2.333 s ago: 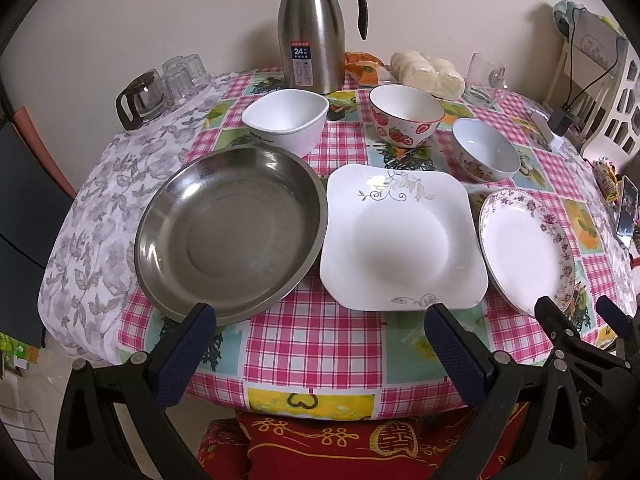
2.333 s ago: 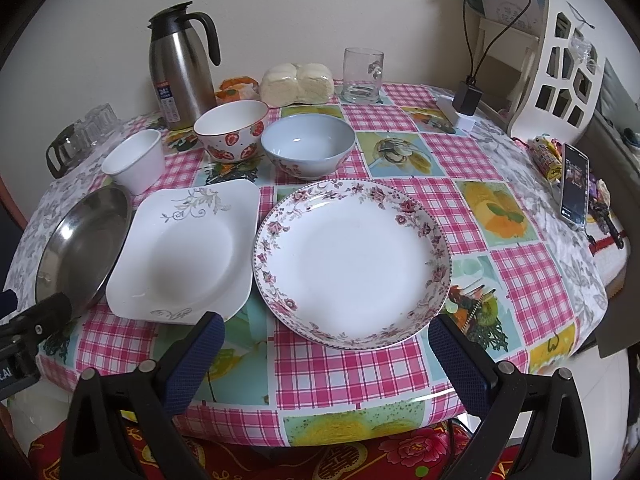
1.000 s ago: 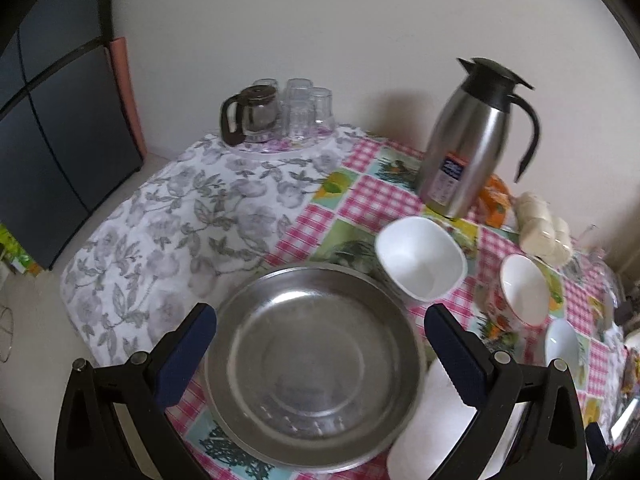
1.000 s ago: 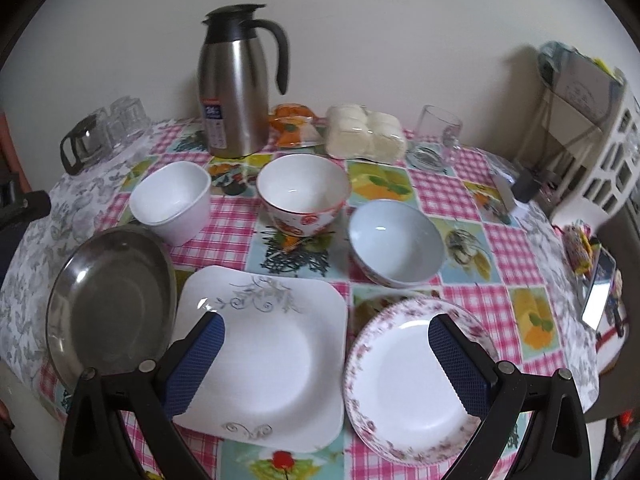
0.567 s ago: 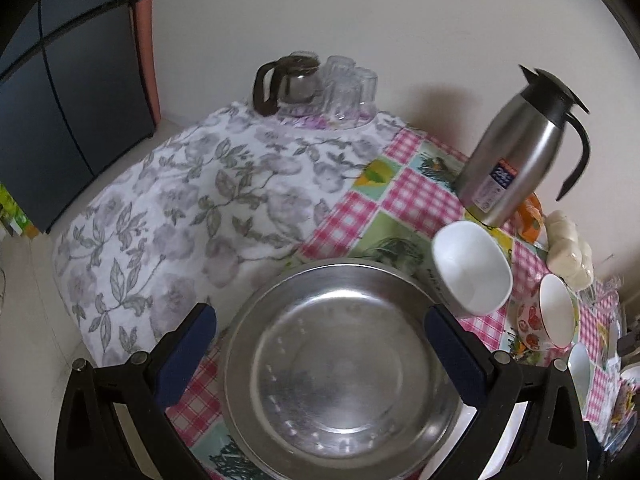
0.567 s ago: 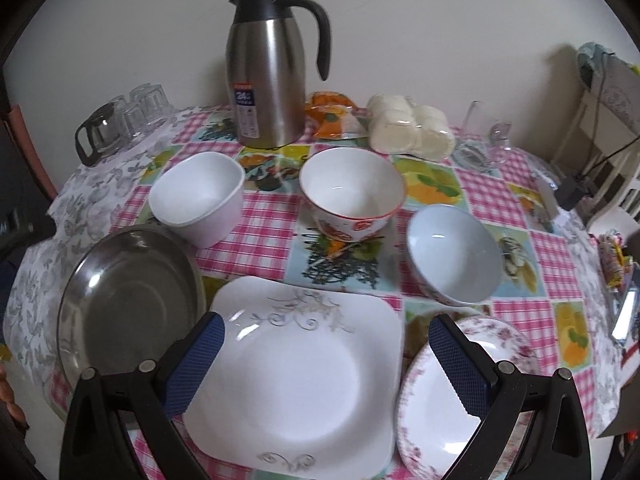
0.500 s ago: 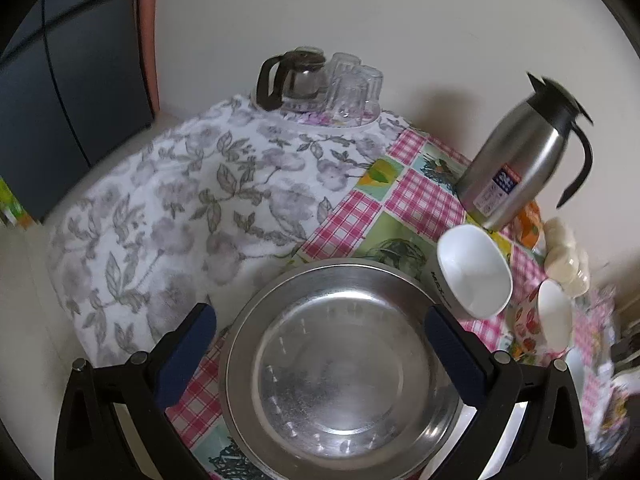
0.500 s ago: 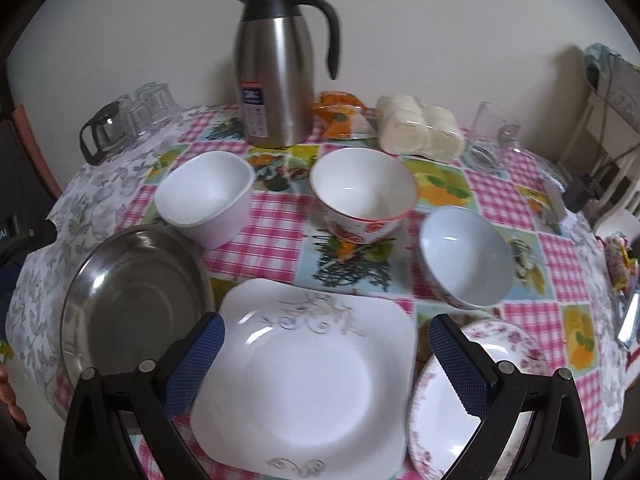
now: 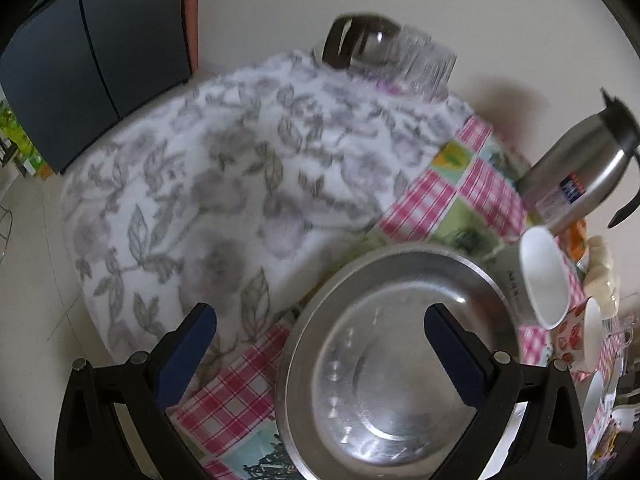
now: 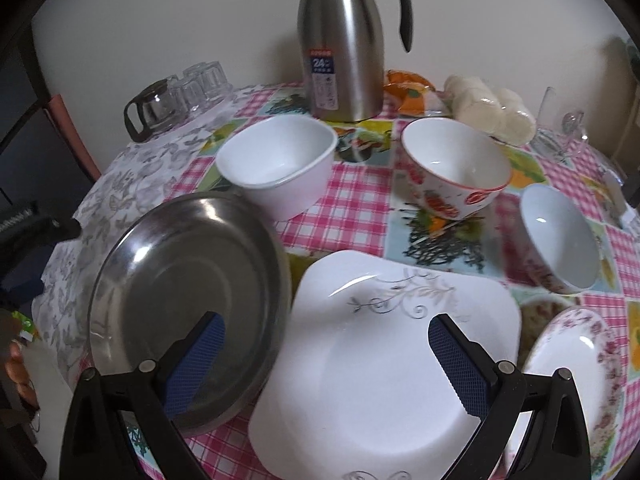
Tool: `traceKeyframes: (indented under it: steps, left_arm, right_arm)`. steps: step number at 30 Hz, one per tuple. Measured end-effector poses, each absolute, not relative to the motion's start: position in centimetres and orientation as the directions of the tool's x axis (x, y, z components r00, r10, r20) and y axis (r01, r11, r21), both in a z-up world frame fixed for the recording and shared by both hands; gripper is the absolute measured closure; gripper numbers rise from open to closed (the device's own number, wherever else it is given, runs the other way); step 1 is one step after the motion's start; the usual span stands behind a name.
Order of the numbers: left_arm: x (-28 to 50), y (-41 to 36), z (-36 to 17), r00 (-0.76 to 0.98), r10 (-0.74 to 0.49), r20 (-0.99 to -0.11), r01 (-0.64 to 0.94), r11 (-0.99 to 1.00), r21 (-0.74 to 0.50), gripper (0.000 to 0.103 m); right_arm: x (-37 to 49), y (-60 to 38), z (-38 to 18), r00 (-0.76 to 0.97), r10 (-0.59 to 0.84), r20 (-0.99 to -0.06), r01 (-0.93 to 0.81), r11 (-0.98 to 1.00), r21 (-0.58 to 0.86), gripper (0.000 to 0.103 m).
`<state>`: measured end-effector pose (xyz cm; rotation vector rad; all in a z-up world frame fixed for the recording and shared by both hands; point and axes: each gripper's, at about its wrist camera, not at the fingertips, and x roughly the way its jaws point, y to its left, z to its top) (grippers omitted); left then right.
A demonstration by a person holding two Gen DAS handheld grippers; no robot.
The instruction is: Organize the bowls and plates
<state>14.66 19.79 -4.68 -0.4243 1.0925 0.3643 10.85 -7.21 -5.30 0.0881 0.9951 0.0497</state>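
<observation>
With both the left gripper (image 9: 320,330) & right gripper (image 10: 326,340) spread wide & empty, the steel pan (image 10: 188,300) by the tabletop's left edge could be knocked off if clipped.

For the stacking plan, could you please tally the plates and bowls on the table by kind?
Plates: 3, namely the steel plate, the square white plate and the floral-rimmed plate.
Bowls: 3, namely the white bowl, the strawberry bowl and the pale blue bowl.
Total: 6.
</observation>
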Motion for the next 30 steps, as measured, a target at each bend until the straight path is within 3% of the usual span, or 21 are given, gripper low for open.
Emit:
traceKeyframes:
  steps: [6, 8, 10, 13, 19, 22, 30]
  left_arm:
    - [14.9, 19.9, -6.9, 0.383, 0.021, -0.924, -0.490, 0.852, -0.184, 0.002]
    - [15.0, 20.0, -7.4, 0.374, 0.016, -0.927, -0.491, 0.851, -0.184, 0.007]
    - [15.1, 20.0, -8.1, 0.357, 0.012, -0.934, -0.493, 0.852, -0.177, 0.024]
    - [15.2, 20.2, -9.2, 0.327, -0.001, -0.945, -0.502, 0.847, -0.175, 0.042]
    - [15.1, 20.2, -9.9, 0.294, 0.044, -0.955, -0.519, 0.846, -0.121, 0.072]
    - [14.6, 21.0, -9.7, 0.326, 0.002, -0.945, -0.542, 0.819, -0.186, 0.073]
    - [13.9, 22.1, -9.3, 0.333, 0.009, -0.943, -0.572, 0.797, -0.194, 0.073]
  right_arm:
    - [11.3, -5.9, -7.0, 0.513, 0.104, -0.852, -0.022, 0.994, 0.108, 0.011]
    - [11.5, -5.7, -7.4, 0.505, 0.109, -0.856, -0.024, 0.993, 0.112, 0.012]
    - [11.6, -5.6, -7.7, 0.499, 0.117, -0.858, -0.028, 0.992, 0.120, 0.016]
    - [11.8, -5.4, -8.1, 0.491, 0.129, -0.861, -0.031, 0.991, 0.131, 0.020]
    - [11.8, -5.1, -8.3, 0.484, 0.146, -0.863, -0.040, 0.989, 0.145, 0.024]
    - [11.9, -5.0, -8.3, 0.483, 0.151, -0.862, -0.039, 0.988, 0.151, 0.026]
    - [11.8, -4.5, -8.3, 0.478, 0.176, -0.860, -0.071, 0.984, 0.162, 0.046]
